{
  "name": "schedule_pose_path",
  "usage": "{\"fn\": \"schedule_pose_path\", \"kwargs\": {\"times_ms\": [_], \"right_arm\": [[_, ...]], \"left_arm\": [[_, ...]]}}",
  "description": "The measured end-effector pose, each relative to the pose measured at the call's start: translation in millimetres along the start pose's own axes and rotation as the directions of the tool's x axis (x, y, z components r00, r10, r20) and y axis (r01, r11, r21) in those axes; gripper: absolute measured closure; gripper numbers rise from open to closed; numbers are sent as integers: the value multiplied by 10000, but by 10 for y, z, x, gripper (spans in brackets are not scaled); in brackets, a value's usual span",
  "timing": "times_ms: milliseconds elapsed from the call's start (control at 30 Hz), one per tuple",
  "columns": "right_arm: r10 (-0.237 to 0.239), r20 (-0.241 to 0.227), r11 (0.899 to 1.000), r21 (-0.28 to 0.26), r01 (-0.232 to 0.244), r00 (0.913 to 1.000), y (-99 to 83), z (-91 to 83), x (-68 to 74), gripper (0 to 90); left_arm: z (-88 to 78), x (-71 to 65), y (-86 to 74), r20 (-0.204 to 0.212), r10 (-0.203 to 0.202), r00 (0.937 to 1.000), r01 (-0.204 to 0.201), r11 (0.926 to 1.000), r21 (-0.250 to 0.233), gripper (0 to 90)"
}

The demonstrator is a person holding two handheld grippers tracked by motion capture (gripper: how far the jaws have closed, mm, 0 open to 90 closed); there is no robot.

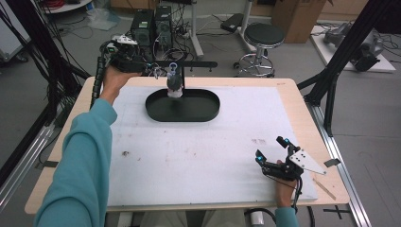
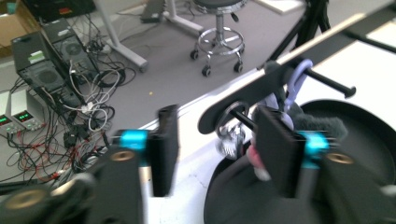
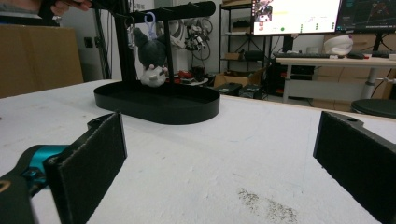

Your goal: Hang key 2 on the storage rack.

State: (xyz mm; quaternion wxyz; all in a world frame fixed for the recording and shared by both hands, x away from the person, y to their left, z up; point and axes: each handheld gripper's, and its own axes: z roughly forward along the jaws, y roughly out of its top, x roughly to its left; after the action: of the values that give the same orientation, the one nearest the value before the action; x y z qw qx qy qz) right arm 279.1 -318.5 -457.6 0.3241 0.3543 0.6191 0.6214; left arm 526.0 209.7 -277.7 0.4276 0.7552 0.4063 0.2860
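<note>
Fingers (image 2: 163, 149) of the left gripper (image 1: 150, 71) stood apart, gripping nothing beside the half-hidden plush keychain (image 1: 174, 85) at the desk (image 1: 293, 101) edge, while the right gripper (image 1: 273, 152) gaped empty.

power supplies (image 2: 16, 119): green digits are glowing on two displays, too blurred to read
monitors (image 3: 299, 16): screens are showing windows and graphs, text too small to read
mat (image 1: 259, 141): a faint reddish mark is showing, not legible
cardboard box (image 1: 298, 16): no print is showing that reads
readable text: none is coming through in any view
</note>
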Motion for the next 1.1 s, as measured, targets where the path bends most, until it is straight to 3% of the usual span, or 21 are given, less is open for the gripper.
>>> {"fn": "schedule_pose_path", "kwargs": {"times_ms": [67, 200, 233, 400, 600, 767, 900, 1000, 1067, 1100], "right_arm": [[-78, 22, 10000, -1, 78, 10000, 1, 2, -6, 18], [-80, 26, 10000, 15, 80, 10000, 2, 1, -5, 18], [-77, 23, 10000, 14, 77, 10000, 2, 2, -6, 18], [-57, 17, 10000, 30, 56, 10000, 2, 4, -6, 18], [-78, 22, 10000, 41, 78, 10000, 2, 3, -5, 18], [-63, 24, 10000, 47, 63, 10000, 3, 4, -5, 18], [-196, 25, 9998, 29, 196, 9998, 3, 8, -7, 18], [-156, 36, 9999, -5, 156, 9999, 2, 5, -4, 18], [-156, 38, 9999, -16, 157, 9999, 1, 6, -3, 18], [-174, 35, 9998, -13, 175, 9998, 1, 6, -3, 18]], "left_arm": [[-49, 2, -35, -102, 86, 9999, -89, 9995, -295, 388], [-110, 16, -91, -168, -529, 9985, 523, 9981, -336, 37], [-146, 27, -107, -26, -600, 9982, 598, 9973, -433, 17], [-392, 22, -206, 177, -353, 9992, 372, 9913, -1264, 17], [-771, -87, -476, 786, 151, 9968, 27, 9751, -2216, 17], [-1095, -275, -834, 1342, 467, 9899, -48, 9550, -2965, 17], [-1252, -490, -1151, 1589, 1016, 9821, -410, 9372, -3463, 17], [-1325, -629, -1432, 1830, 987, 9781, -230, 9261, -3767, 17], [-1357, -721, -1638, 1737, 1092, 9787, -348, 9227, -3840, 17], [-1373, -757, -1745, 1670, 1170, 9790, -417, 9166, -3975, 17]]}}
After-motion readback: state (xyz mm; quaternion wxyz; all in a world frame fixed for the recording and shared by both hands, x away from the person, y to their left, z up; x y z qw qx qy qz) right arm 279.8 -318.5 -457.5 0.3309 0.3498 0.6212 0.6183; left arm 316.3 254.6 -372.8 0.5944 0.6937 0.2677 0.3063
